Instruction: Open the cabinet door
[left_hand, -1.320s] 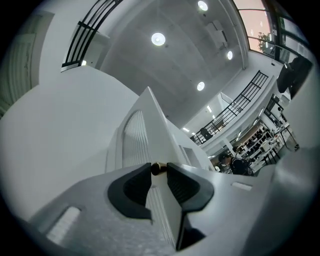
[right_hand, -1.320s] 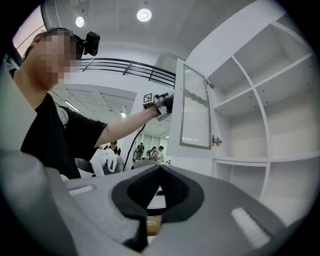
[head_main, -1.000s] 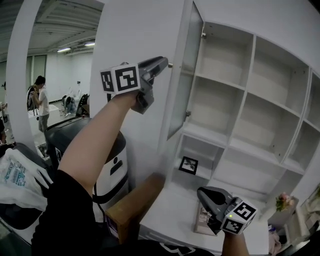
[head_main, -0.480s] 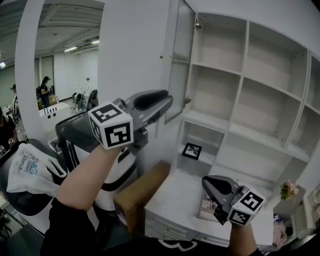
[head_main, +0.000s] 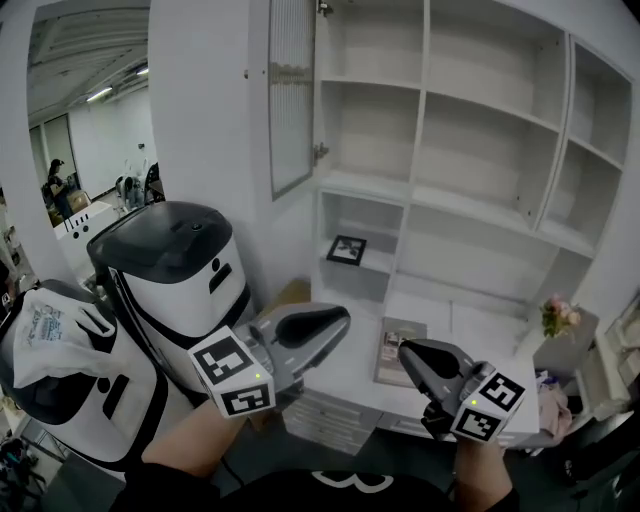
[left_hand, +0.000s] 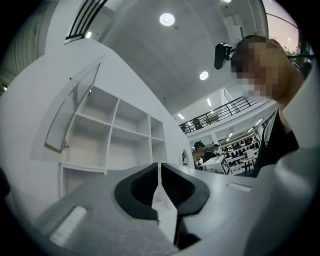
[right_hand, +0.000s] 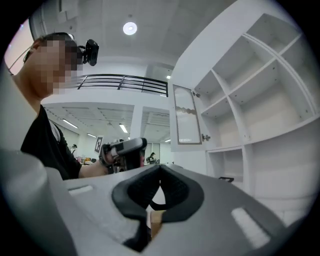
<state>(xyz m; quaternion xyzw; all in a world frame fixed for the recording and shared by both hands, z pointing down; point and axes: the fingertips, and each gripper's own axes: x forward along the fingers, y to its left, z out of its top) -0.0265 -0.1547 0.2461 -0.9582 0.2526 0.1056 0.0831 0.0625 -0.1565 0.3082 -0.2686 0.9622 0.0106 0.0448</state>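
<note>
Gaping cabinet (head_main: 480, 150), small framed picture (head_main: 347, 250) inside.

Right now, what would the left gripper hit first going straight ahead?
Probably the right end of the white shelf unit; depth is unclear. The left gripper is closing its jaws on nothing.

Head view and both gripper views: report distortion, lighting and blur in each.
Head view: fisheye bows the cabinet shelves and the open cabinet door; light even, picture sharp. Left gripper view: black round vignette at the corners, ceiling lamp blown out. Right gripper view: same vignette, bright ceiling spotlight, light streaks on the door's ribbed glass.
</note>
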